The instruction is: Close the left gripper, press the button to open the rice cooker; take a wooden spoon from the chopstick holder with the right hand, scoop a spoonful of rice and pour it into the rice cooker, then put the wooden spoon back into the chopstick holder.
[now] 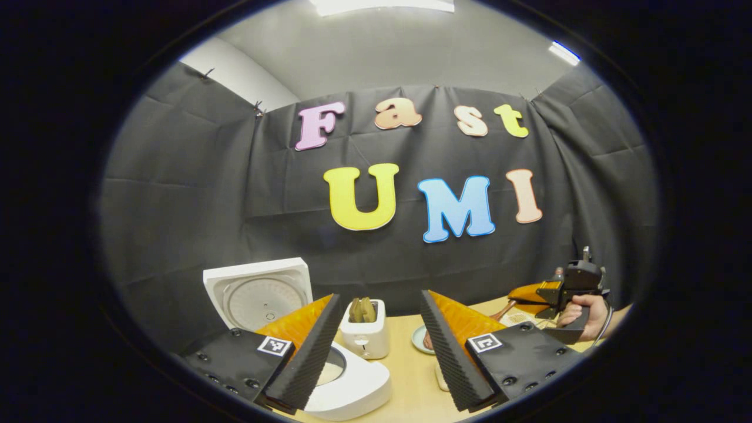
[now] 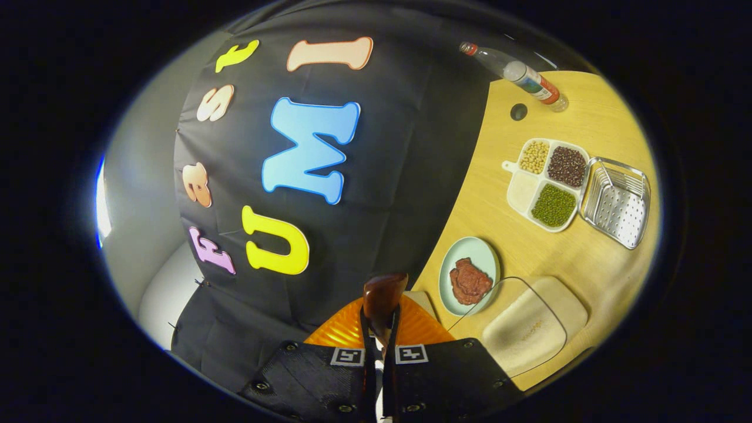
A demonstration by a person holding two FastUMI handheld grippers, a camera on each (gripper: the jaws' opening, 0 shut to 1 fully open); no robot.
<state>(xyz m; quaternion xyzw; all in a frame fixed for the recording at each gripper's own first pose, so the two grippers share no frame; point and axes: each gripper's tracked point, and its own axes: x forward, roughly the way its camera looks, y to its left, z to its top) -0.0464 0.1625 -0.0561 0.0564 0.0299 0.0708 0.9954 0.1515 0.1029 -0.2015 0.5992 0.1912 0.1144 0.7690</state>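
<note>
Left gripper view shows the worktop with the rice cooker at its near left corner, lid already standing up, pale rice visible in the pot. Behind it, toward the back edge, stands the white chopstick holder with wooden handles inside. The left gripper is released, its jaws wide apart above the cooker. Farther right a hand holds the right gripper.

Right gripper view shows the right gripper clenched on the wooden spoon, both fingers pressing the handle, the bowl sticking out ahead. Near the far edge lies the divided tray of grains, with the white rice section at its side toward the plate of meat.

I judge the spoon light, stiff and a little smooth, best held at mid-handle. No brand or label can be read
</note>
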